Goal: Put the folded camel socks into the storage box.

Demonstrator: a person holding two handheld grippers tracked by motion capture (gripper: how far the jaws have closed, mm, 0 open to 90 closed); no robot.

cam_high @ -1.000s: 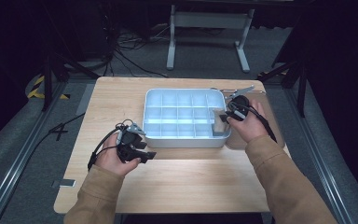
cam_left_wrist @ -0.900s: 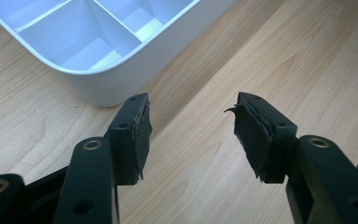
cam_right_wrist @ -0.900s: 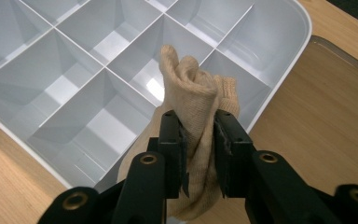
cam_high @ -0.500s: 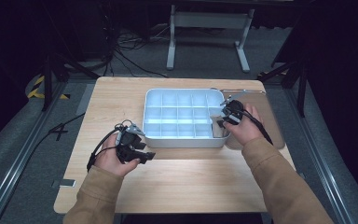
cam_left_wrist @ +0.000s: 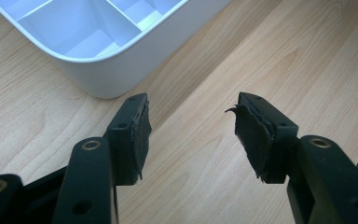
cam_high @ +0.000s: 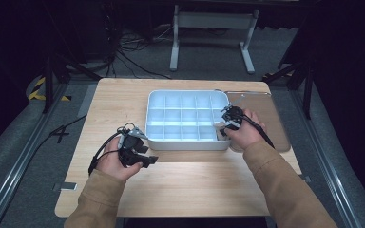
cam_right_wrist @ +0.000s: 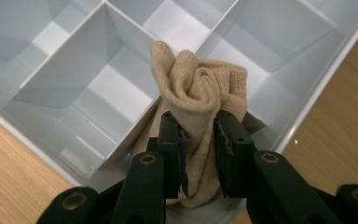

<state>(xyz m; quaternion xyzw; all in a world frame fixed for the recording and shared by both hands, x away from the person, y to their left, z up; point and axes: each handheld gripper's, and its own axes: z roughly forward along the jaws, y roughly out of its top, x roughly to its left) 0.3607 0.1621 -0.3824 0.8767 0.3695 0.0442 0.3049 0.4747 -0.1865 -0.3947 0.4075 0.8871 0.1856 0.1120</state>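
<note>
Over the tray's [cam_right_wrist: 307,100] near right corner compartment, right tongs [cam_right_wrist: 200,140] clamp the rolled sock [cam_right_wrist: 200,93], seemingly upright; left tongs [cam_left_wrist: 191,135] gape, farther off.

Beige rolled sock [cam_right_wrist: 200,93], upright, over white divided tray [cam_right_wrist: 74,158] corner compartment

Wooden table [cam_high: 185,190] stands on grey carpeted floor [cam_high: 24,190]. A brown mat [cam_high: 271,118] lies at the table's right edge. Behind the table: a grey metal stand [cam_high: 214,28] and black cables [cam_high: 128,57]. Yellow-black tape [cam_high: 40,90] marks the floor at left
</note>
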